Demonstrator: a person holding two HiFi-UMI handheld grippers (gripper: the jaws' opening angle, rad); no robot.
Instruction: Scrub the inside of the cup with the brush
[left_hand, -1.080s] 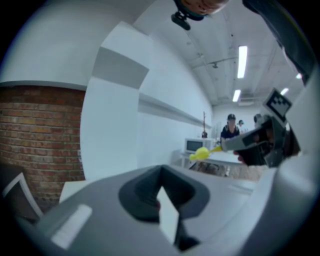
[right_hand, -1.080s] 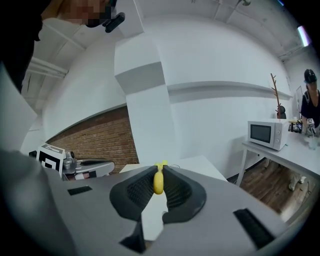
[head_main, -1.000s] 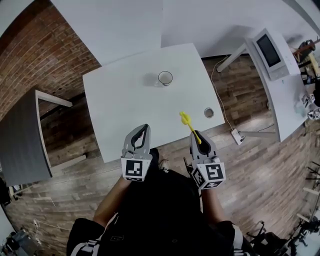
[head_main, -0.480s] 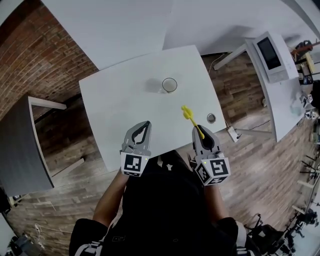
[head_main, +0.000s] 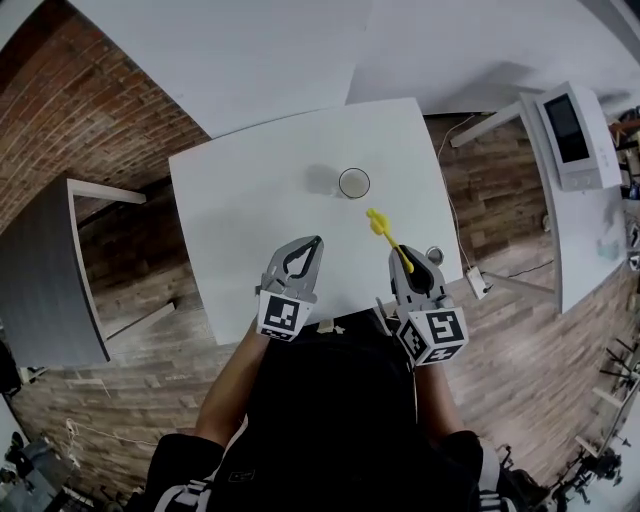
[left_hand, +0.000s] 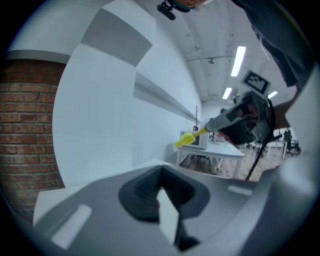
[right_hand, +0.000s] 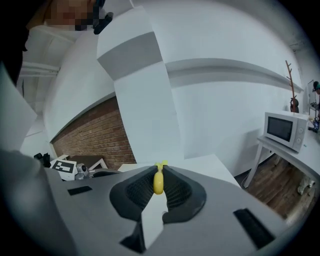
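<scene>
A clear cup (head_main: 354, 183) stands upright toward the far right part of the white table (head_main: 240, 200). My right gripper (head_main: 404, 264) is shut on the handle of a yellow brush (head_main: 384, 231), whose head points up toward the cup and stops short of it. In the right gripper view the brush (right_hand: 158, 182) is pinched between the jaws of that gripper (right_hand: 157, 189). My left gripper (head_main: 313, 243) hovers over the table's near edge, shut and empty. In the left gripper view the jaws (left_hand: 164, 194) meet, and the brush (left_hand: 187, 139) shows off to the right.
A small round grey object (head_main: 434, 255) sits near the table's right edge. A power strip (head_main: 474, 282) lies on the wooden floor beside it. A microwave (head_main: 572, 130) stands on another table at the right. A grey tabletop (head_main: 45, 270) is at the left.
Both grippers have come forward over the table's near edge, and the brush head is closer to the cup. The left gripper has swung slightly to the right. Both stay shut.
</scene>
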